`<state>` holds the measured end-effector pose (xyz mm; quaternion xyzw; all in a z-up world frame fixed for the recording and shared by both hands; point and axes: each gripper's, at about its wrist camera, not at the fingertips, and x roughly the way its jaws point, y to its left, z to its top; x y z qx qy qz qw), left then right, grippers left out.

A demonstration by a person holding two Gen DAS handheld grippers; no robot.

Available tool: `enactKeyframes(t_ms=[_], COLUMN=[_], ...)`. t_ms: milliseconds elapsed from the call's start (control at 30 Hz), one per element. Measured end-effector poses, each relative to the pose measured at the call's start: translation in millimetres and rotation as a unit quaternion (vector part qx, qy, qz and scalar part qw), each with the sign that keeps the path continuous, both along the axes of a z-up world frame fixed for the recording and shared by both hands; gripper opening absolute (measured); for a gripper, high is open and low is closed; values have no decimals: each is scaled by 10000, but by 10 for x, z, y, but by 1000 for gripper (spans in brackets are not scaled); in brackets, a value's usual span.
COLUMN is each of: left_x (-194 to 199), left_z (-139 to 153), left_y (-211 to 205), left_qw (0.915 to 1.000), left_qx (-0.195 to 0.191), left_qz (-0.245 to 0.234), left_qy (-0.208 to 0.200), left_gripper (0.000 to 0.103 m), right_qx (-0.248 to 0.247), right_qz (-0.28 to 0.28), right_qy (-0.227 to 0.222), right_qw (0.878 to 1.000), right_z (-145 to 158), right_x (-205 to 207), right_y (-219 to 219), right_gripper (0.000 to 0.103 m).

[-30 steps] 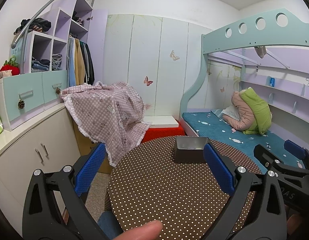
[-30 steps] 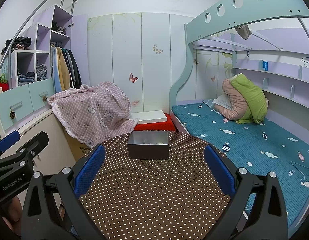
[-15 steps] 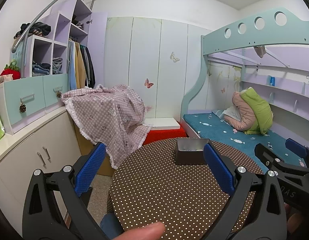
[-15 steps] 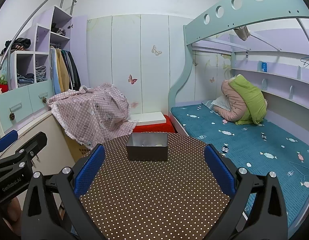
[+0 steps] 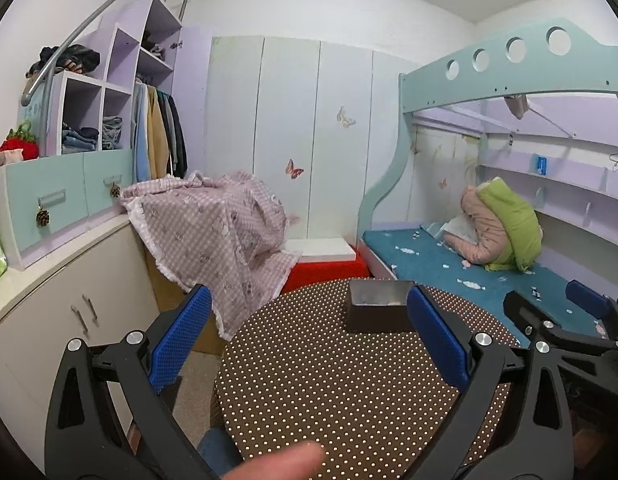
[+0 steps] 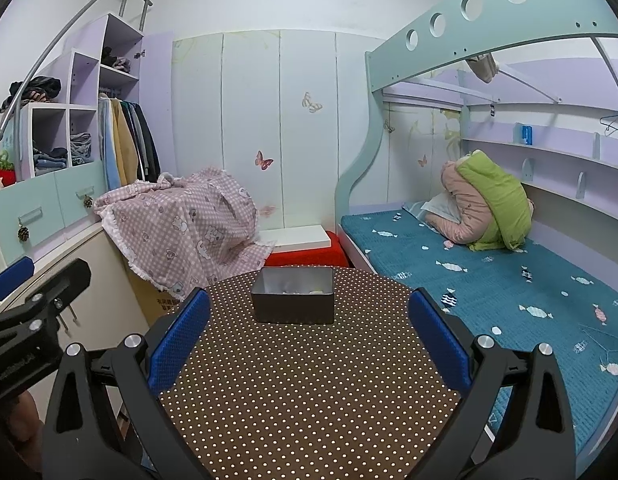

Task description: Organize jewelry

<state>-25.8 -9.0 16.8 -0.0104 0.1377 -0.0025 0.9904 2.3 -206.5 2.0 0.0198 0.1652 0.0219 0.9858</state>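
A dark grey open box stands at the far side of a round table with a brown polka-dot cloth. Small pale items lie inside it, too small to identify. It also shows in the left wrist view. My left gripper is open and empty, held above the table's near left part. My right gripper is open and empty, above the near side, the box ahead of it. The right gripper's side shows in the left wrist view; the left one shows in the right wrist view.
A bunk bed with a teal mattress lies right of the table. A pink checked cloth covers a box at the left. White cabinets with drawers line the left wall. A red stool with white top stands behind the table.
Both grippers have risen and pulled back slightly, so the box sits a little lower in both views. Both stay open.
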Motion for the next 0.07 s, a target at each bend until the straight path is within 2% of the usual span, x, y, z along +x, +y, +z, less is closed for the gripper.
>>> enactKeyframes(t_ms=[67], left_x=[14], left_z=[9], left_y=[18], left_qw=[10000], left_qx=[-17], left_qz=[27], left_qy=[3], left_gripper=[98], right_qx=[7], right_qz=[-12], right_qy=[-1], right_qw=[10000], right_z=[-6], right_x=[2], right_y=[-1], right_gripper=[96])
